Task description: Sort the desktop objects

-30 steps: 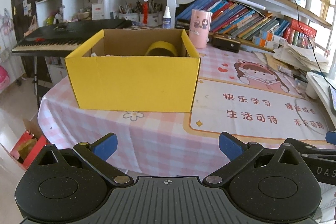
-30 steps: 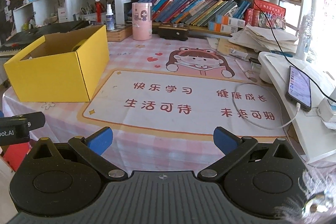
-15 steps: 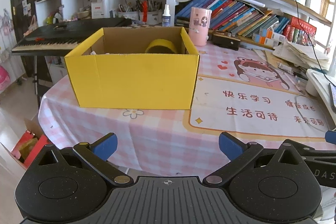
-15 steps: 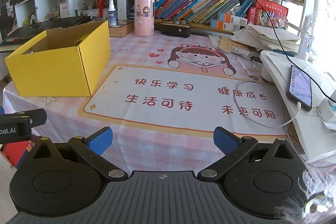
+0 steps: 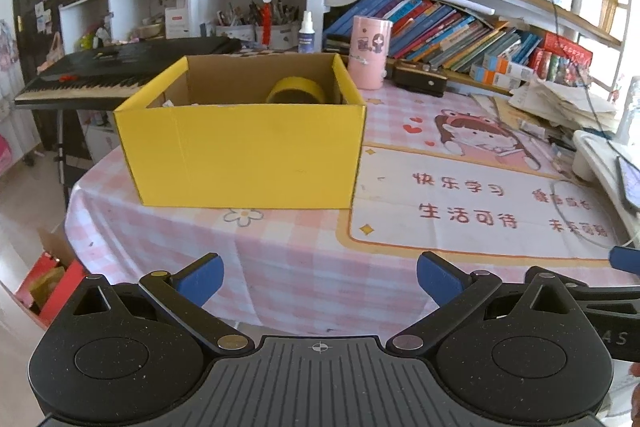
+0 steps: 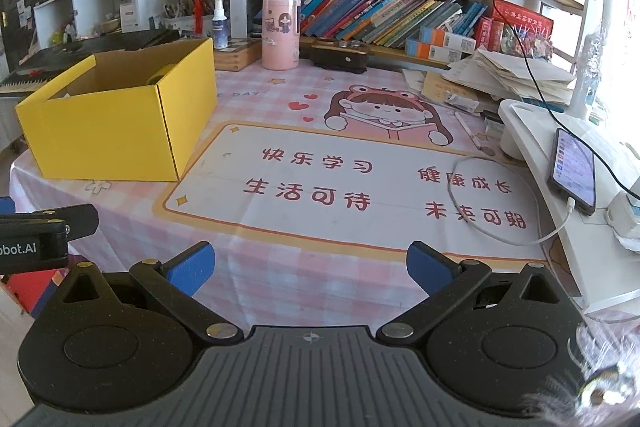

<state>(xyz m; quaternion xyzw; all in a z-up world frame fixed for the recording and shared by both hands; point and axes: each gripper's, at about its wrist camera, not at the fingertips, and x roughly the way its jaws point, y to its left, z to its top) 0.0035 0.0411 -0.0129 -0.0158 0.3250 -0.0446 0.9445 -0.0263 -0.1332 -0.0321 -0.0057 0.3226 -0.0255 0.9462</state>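
Note:
An open yellow cardboard box (image 5: 244, 155) stands on the left of the table; it also shows in the right wrist view (image 6: 108, 131). A yellow tape roll (image 5: 296, 91) leans inside it against the back right wall. Other contents are mostly hidden. My left gripper (image 5: 318, 277) is open and empty, held back near the table's front edge, facing the box. My right gripper (image 6: 310, 269) is open and empty near the front edge, over the printed desk mat (image 6: 360, 183).
A pink cylinder (image 6: 281, 33), a spray bottle (image 6: 219, 25) and a dark stapler-like case (image 6: 340, 53) stand at the back by bookshelves. Papers (image 6: 504, 75), a white stand with a phone (image 6: 572, 167) and a cable (image 6: 492, 227) lie right. A keyboard (image 5: 116, 71) sits left.
Both grippers have drawn back and risen slightly, so the box and table look a little farther off. Both stay open and empty.

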